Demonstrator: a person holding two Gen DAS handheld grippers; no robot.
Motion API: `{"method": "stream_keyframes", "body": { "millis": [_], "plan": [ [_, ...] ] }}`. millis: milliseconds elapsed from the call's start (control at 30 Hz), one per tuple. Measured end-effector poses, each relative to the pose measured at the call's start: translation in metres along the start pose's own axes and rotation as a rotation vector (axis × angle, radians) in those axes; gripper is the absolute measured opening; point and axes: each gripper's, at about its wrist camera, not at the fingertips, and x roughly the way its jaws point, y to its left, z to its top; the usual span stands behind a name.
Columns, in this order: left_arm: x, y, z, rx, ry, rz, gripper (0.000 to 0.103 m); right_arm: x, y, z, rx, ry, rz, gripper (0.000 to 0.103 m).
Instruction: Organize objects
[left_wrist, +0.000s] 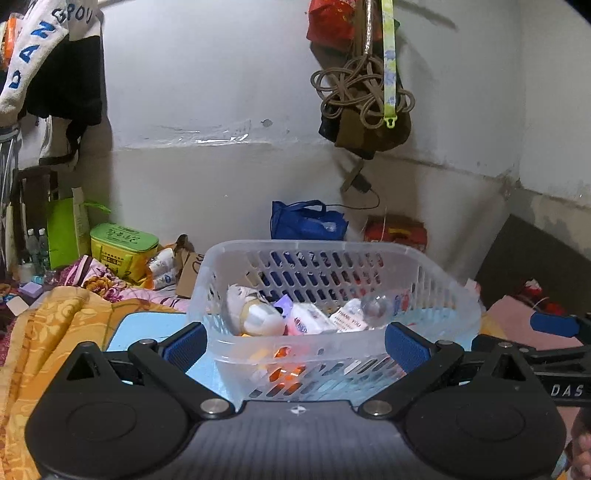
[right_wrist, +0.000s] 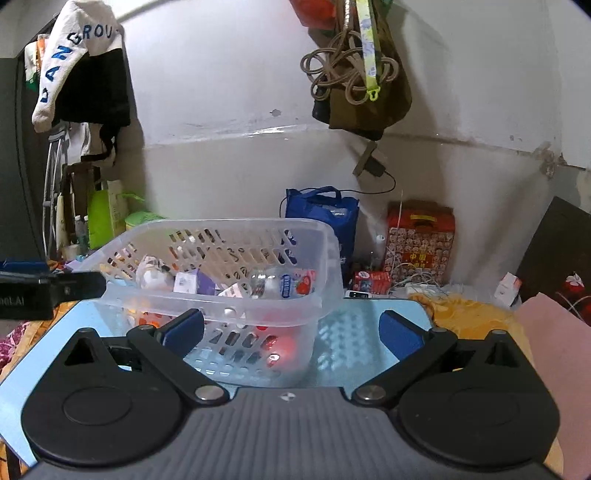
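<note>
A clear plastic basket (left_wrist: 436, 284) with slotted walls stands on a light blue mat (left_wrist: 147, 328). It holds a white plush toy (left_wrist: 255, 314), a pink-white packet (left_wrist: 310, 321), a white card (left_wrist: 351, 317) and a clear bottle (left_wrist: 376, 308). My left gripper (left_wrist: 297, 343) is open, its jaws on either side of the basket's near wall. In the right wrist view the basket (right_wrist: 325, 258) sits ahead to the left. My right gripper (right_wrist: 291, 328) is open and empty, its left finger (right_wrist: 184, 328) in front of the basket's near corner.
A yellow-orange blanket (left_wrist: 55, 332) lies left of the mat. A green-yellow box (left_wrist: 122, 247), blue bag (left_wrist: 303, 221) and red box (right_wrist: 421, 240) stand by the wall. A pink sheet (right_wrist: 554, 350) lies at right. Cords and bags hang on the wall (left_wrist: 362, 96).
</note>
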Motion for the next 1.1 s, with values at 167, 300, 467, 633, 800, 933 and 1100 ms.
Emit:
{"method": "stream_keyframes", "body": {
  "millis": [167,300,467,633,800,933,1100],
  "plan": [
    [0.005,-0.006,-0.007,0.051,0.024,0.044,0.103,0.001,-0.006,-0.005,0.019,0.010,-0.011,0.103],
    [0.005,-0.008,-0.008,0.056,0.031,0.043,0.103,0.003,-0.008,-0.006,0.031,0.018,0.000,0.103],
    [0.003,-0.007,-0.009,0.046,0.033,0.034,0.103,0.004,-0.004,-0.008,0.015,0.020,-0.008,0.103],
    [0.008,-0.005,-0.011,0.033,0.050,0.034,0.103,0.005,-0.003,-0.008,0.020,0.019,-0.001,0.103],
    [0.009,-0.003,-0.012,0.020,0.046,0.035,0.103,0.004,-0.003,-0.009,0.022,0.016,-0.001,0.103],
    [0.010,-0.003,-0.013,0.023,0.046,0.041,0.103,0.005,-0.005,-0.008,0.033,0.013,-0.010,0.103],
    [0.010,-0.005,-0.013,0.036,0.041,0.051,0.103,0.004,-0.007,-0.007,0.052,0.009,0.004,0.103]
  ]
}}
